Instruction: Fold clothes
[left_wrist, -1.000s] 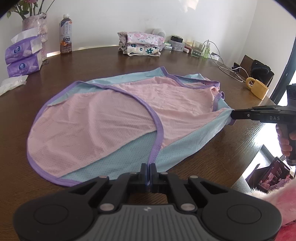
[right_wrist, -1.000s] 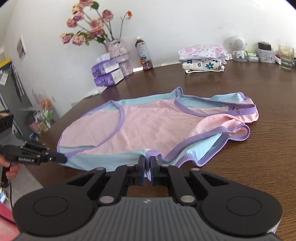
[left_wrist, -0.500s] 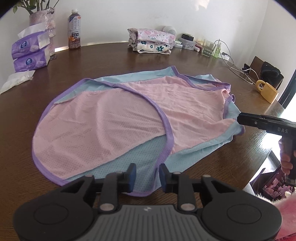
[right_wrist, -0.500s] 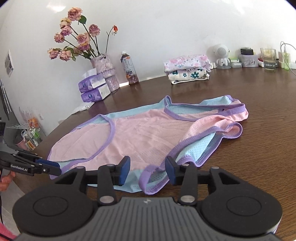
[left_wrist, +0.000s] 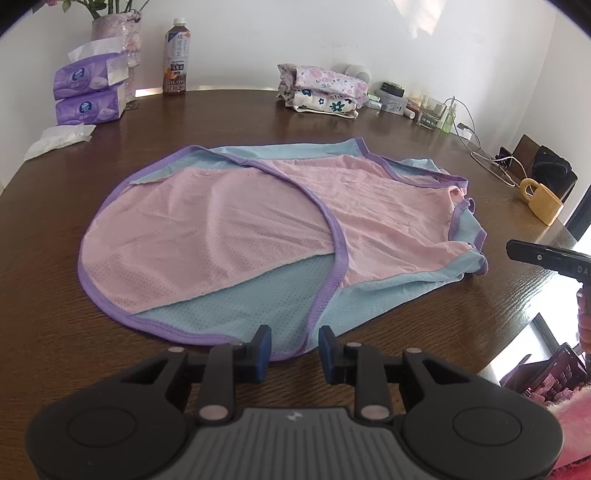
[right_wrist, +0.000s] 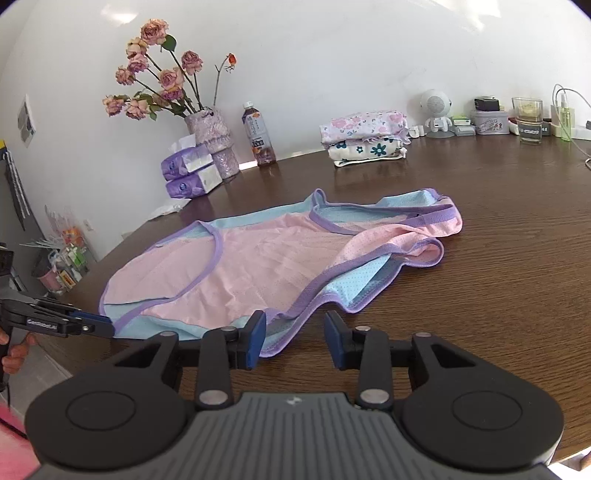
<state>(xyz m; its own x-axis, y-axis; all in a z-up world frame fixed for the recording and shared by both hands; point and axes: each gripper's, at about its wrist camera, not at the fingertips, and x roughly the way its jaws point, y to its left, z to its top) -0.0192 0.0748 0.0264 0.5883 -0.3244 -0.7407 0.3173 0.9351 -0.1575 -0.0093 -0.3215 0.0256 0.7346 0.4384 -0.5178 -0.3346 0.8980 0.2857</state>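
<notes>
Left wrist view: garment (left_wrist: 258, 229) hem lies just ahead of both grippers' empty, parted jaws.

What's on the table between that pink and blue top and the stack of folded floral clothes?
Nothing: in both views, bare brown table separates the top from the stack.

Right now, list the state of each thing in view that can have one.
Left gripper: open, empty, at the garment's near hem.
Right gripper: open, empty, at the garment's edge.
Garment: flat on the table, one side folded over.
Bottle: upright, capped.
Clothes stack: folded.
Top tissue pack: open, tissue sticking out.
Mug: lying tilted.
</notes>
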